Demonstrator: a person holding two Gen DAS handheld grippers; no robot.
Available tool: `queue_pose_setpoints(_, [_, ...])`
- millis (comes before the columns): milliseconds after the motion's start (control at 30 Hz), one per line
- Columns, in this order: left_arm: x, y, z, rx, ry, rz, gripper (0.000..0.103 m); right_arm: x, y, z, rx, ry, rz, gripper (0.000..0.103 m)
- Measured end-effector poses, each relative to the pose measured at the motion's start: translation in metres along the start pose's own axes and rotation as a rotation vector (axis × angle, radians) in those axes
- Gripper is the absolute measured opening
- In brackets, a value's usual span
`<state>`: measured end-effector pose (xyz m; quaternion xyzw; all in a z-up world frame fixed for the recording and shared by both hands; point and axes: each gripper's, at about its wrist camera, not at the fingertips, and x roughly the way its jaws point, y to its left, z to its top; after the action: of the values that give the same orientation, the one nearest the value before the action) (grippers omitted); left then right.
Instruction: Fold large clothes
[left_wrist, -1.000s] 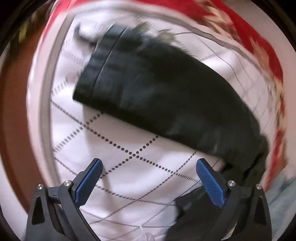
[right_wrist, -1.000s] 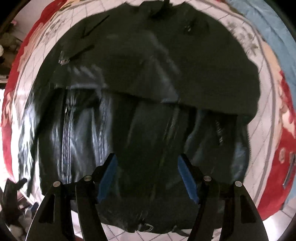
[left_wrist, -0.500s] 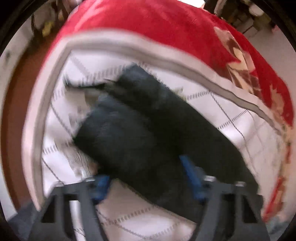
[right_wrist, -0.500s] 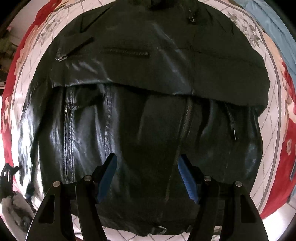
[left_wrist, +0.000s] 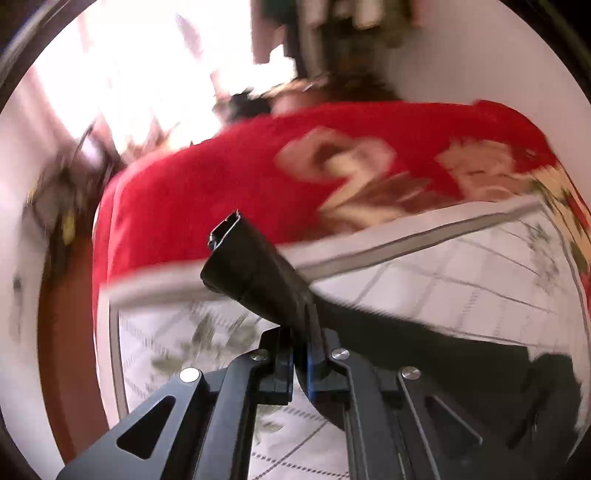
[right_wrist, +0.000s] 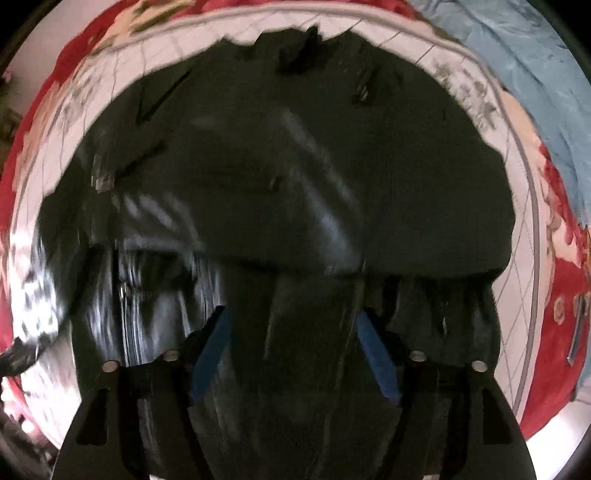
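Note:
A black leather jacket (right_wrist: 295, 177) lies spread on a white quilted sheet (right_wrist: 517, 295), filling the right wrist view, its upper part folded down over the zipped front. My right gripper (right_wrist: 295, 354) is open just above the jacket's front, blue pads apart. In the left wrist view my left gripper (left_wrist: 301, 343) is shut on the jacket's sleeve (left_wrist: 255, 269). The cuff end sticks up past the fingertips and the rest of the sleeve trails off to the lower right.
The white sheet (left_wrist: 461, 280) lies on a red flowered blanket (left_wrist: 258, 177). A blue cloth (right_wrist: 517, 74) lies at the far right. A brown floor (left_wrist: 66, 332) and blurred room clutter show at the left.
My left gripper came down on the sleeve, shut on it and lifted it, tilting the view up toward the room. My right gripper stayed open and moved closer over the jacket.

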<state>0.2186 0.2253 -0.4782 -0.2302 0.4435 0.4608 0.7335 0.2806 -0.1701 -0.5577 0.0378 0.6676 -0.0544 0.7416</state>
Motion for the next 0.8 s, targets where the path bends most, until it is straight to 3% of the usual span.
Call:
queue_pose_setpoints(233, [-0.064, -0.079, 0.015, 0.234, -0.173, -0.110, 0.002, -0.009, -0.024, 0.041, 0.112, -0.044, 0.039, 0.076])
queue_pose_setpoints(367, [-0.111, -0.150, -0.010, 0.390, -0.237, -0.231, 0.002, -0.022, -0.045, 0.040, 0.163, -0.068, 0.049, 0.076])
queue_pose_setpoints(500, [-0.145, -0.225, -0.064, 0.545, -0.200, -0.388, 0.001, -0.029, -0.093, 0.025, 0.239, -0.061, 0.034, 0.076])
queue_pose_setpoints(633, [-0.175, -0.297, -0.153, 0.755, -0.127, -0.519, 0.001, -0.019, -0.149, 0.006, 0.329, -0.026, 0.006, 0.076])
queue_pose_setpoints(800, [-0.195, -0.332, -0.247, 0.937, -0.058, -0.593, 0.002, 0.000, -0.208, -0.021, 0.405, 0.029, -0.033, 0.076])
